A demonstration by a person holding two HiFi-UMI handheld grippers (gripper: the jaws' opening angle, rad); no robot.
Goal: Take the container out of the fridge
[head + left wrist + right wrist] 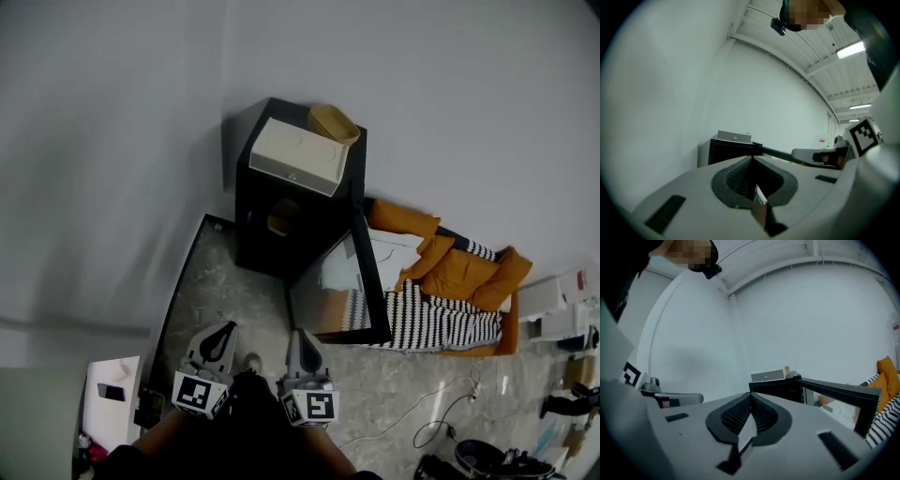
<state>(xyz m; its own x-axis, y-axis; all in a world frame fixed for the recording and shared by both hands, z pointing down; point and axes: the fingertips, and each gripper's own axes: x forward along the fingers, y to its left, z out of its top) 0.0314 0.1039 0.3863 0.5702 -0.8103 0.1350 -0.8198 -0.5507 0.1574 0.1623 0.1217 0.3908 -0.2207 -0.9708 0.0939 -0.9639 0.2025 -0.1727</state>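
Note:
A black mini fridge (pixel 255 192) stands against the white wall, and its glass door (pixel 339 289) hangs open to the right. On a shelf inside sits a yellowish container (pixel 281 217). My left gripper (pixel 223 330) and right gripper (pixel 298 337) are held side by side low in the head view, well short of the fridge, both shut and empty. In the left gripper view, the shut left gripper (pixel 751 158) points at the fridge (pixel 725 152). Across the room from my right gripper (pixel 751 397), the right gripper view shows the fridge (pixel 780 387) and its door (pixel 843 392).
A white box (pixel 298 156) and a yellow bowl (pixel 334 123) rest on the fridge top. An orange and striped sofa (pixel 450 291) lies right of the door. Cables (pixel 450 412) trail over the marbled floor. A white cabinet (pixel 111 403) stands at lower left.

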